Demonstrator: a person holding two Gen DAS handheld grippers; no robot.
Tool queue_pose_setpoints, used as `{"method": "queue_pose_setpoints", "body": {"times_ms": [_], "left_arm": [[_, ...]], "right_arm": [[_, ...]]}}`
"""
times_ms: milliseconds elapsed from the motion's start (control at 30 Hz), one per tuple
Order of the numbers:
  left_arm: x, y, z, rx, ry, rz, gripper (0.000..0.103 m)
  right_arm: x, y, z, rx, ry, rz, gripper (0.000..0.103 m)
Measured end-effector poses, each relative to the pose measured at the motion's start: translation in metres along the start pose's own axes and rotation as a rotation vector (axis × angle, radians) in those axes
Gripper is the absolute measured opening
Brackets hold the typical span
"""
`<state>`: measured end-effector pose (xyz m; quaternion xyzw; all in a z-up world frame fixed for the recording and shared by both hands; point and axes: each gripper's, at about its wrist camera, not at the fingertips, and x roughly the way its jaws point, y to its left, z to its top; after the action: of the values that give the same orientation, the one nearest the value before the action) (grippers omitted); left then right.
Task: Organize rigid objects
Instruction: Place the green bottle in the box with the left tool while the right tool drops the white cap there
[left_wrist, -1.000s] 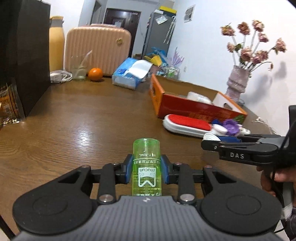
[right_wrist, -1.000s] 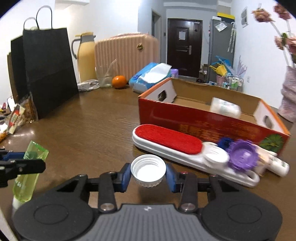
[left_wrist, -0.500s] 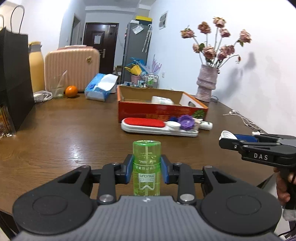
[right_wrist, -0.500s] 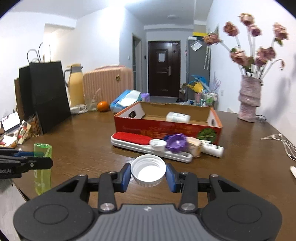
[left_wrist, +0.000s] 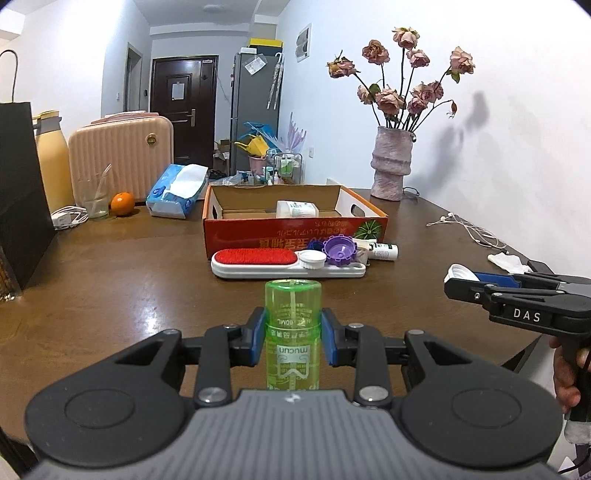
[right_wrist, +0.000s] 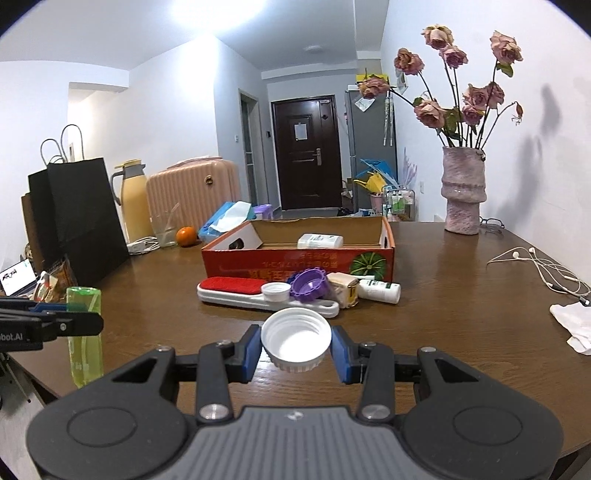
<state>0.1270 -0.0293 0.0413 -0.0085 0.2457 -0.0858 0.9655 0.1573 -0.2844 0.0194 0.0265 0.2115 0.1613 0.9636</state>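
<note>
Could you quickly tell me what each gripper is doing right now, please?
Left gripper: closed on the green bottle.
Right gripper: closed on the white cap.

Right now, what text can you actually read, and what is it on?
"mucun": green bottle, shut in the left gripper; print reads upside down.
"DAS": right gripper, holding the white cap.
"obot.AI": left gripper's side, cut off.
Red box: inverted characters, unreadable.

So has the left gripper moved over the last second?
Yes. The left gripper, shut on the green bottle, has pulled back from the red box, which looks smaller and farther off now.
</note>
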Motion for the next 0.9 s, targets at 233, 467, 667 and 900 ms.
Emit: {"method": "queue_pose_setpoints", "body": {"times_ms": [233,467,667,900], "left_arm": [[0.042,0.021,0.039,0.034,-0.002,-0.025,0.031],[0.112,0.047,0.104,0.071,0.015,-0.068,0.031],[0.197,0.071,0.159,0.09,0.093,-0.084,0.031],[0.306,0.083,0.199,0.159,0.217,-0.07,0.031]], "right_arm": [[0.039,-0.023,0.025,-0.01,-0.008,-0.023,0.039],[0.11,-0.052,0.075,0.004,0.009,0.045,0.039],[0.193,-0.073,0.117,-0.013,0.071,0.047,0.04],[0.314,-0.096,0.162,-0.039,0.24,0.041,0.039]]}}
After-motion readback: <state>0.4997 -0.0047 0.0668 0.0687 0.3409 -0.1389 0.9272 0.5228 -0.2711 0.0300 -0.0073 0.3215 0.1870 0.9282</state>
